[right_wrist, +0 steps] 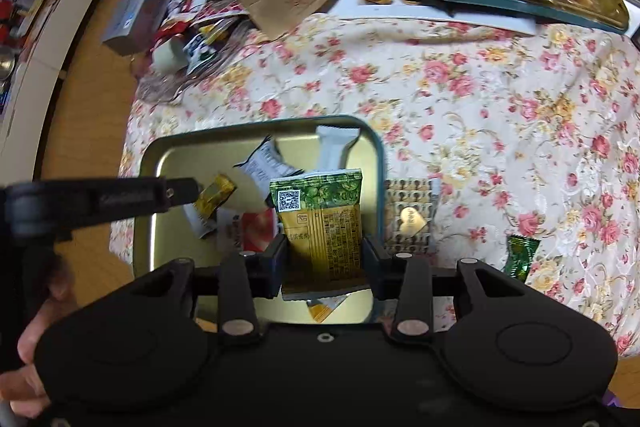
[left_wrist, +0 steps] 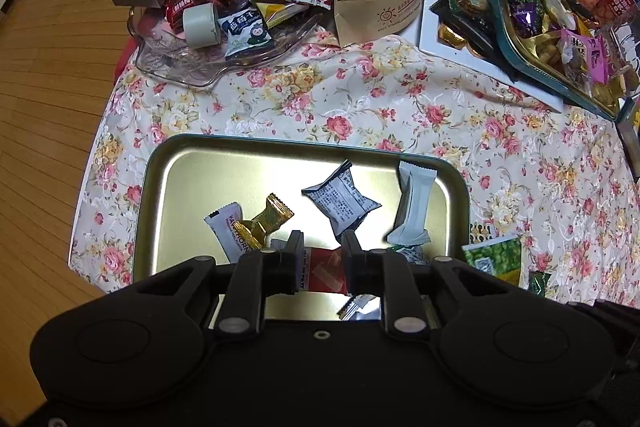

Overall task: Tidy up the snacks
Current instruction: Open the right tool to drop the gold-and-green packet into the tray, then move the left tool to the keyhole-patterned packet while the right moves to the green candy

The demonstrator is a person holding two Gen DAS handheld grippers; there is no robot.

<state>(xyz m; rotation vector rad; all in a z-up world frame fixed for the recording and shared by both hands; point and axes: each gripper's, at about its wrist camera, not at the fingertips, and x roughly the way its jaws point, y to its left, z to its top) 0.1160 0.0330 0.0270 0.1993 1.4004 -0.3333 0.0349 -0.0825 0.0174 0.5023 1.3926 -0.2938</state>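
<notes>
Snacks lie in a shallow gold tin tray (left_wrist: 160,167) near the table's front edge, on a floral tablecloth (left_wrist: 360,99): a dark grey packet (left_wrist: 340,201), a white bar (left_wrist: 412,203), a gold-wrapped candy (left_wrist: 266,221), a white hawthorn packet (left_wrist: 226,231) and a red packet (left_wrist: 324,269). The left tool (left_wrist: 322,247) hangs over the tray, narrowly parted above the red packet, gripping nothing. The right tool (right_wrist: 326,255) clamps a green-and-gold packet (right_wrist: 324,223) over the tray's right side. Toward the far edge, a clear glass dish (left_wrist: 192,67) and a second tin (left_wrist: 560,67) brim with mixed wrapped sweets.
</notes>
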